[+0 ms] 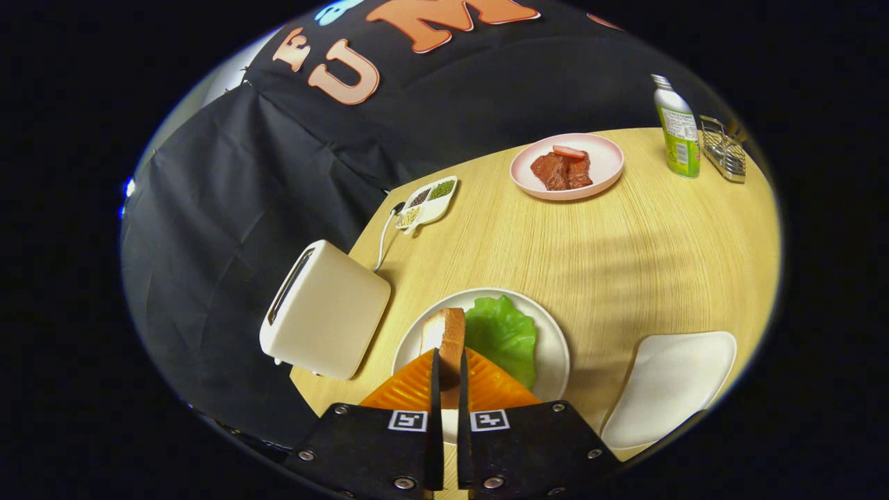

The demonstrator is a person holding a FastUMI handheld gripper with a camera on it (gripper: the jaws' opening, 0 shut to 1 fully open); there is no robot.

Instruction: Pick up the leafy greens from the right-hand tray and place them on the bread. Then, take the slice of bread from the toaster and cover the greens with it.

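Presently, the slice of bread (pixel 448 340) stands on edge between the two fingers of the gripper (pixel 449 361), which are closed onto it, one finger pressing each flat face. The slice is held upright over the near part of the round white plate (pixel 555 347), its crust edge facing forward.

The leafy greens (pixel 503 337) lie on that plate, just to the right of the held slice and ahead of the right finger. Whether a lower slice of bread lies beneath the greens cannot be determined, since the fingers and the held slice cover that part of the plate.

The toaster (pixel 323 312) stands to the left of the plate, just beside its rim, at the near left edge of the wooden table (pixel 625 257). Its slot faces up and to the left. A cord (pixel 383 239) runs from behind the toaster toward the far edge of the table.

The right-hand tray (pixel 670 385), white and bare, lies on the table to the right of the plate and apart from it.

Beyond the plate, a small divided dish (pixel 427 203) holding grains sits near the far left edge. A pink plate (pixel 604 160) carrying pieces of meat (pixel 561 170) sits well beyond the fingers. A green bottle (pixel 677 128) stands at the far right, with a wire rack (pixel 724 149) just beside it.
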